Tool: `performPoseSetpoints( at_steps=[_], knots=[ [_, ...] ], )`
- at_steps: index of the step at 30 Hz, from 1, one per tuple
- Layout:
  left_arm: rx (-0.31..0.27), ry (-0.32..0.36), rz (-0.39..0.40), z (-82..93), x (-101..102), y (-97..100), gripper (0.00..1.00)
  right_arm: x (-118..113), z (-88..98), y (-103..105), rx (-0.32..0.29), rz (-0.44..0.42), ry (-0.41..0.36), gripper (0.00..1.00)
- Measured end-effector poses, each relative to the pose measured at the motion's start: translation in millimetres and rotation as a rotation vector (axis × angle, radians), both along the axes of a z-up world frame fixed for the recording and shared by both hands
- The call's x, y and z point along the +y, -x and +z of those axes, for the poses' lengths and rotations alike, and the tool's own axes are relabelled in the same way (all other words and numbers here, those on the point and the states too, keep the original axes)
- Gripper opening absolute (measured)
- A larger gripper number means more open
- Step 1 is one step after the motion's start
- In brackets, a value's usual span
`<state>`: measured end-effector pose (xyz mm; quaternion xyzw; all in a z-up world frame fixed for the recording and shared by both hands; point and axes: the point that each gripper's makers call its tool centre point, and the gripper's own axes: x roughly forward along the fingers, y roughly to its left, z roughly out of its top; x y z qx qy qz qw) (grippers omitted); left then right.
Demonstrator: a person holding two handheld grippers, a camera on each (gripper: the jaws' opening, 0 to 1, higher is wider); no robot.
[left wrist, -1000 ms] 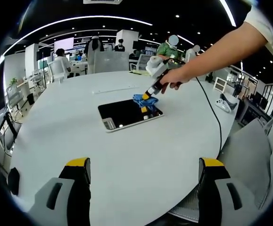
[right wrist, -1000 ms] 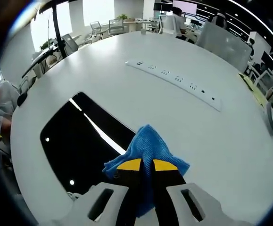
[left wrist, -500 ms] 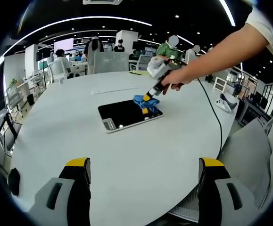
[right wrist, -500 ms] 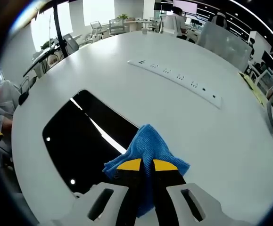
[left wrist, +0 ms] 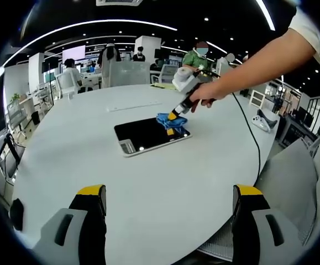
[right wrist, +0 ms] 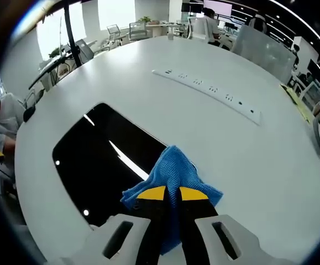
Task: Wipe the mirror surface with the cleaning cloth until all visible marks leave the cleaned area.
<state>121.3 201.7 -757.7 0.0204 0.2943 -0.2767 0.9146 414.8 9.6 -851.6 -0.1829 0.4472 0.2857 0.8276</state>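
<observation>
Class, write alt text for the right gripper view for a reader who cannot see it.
The right gripper, jaws shut on a blue cleaning cloth, presses it at the edge of a dark mirror lying flat on a white table. A white power strip lies farther back.

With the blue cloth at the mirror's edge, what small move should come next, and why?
Probably sweep the right gripper, shut on the blue microfibre cloth, across the dark rectangular mirror: the cloth covers only one edge, and most of the glass lies beyond it.

Dark mirror (right wrist: 99, 160) flat on table, bunched blue cloth (right wrist: 171, 174) on its edge
</observation>
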Motion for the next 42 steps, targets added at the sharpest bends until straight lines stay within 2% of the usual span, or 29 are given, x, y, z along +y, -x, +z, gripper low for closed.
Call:
performPoseSetpoints(
  at_steps=[24,31,42],
  knots=[
    [-0.005,0.002,0.002,0.8,1,1.3,0.96,0,-0.6,4,0.003,0.003,0.006,0.03],
    [0.000,0.004,0.007,-1.1,2,3.1,0.96,17,-0.3,5,0.000,0.027,0.004,0.03],
    [0.001,0.006,0.013,-1.8,5,3.8,0.96,18,-0.7,3,0.000,0.025,0.000,0.03]
  ],
)
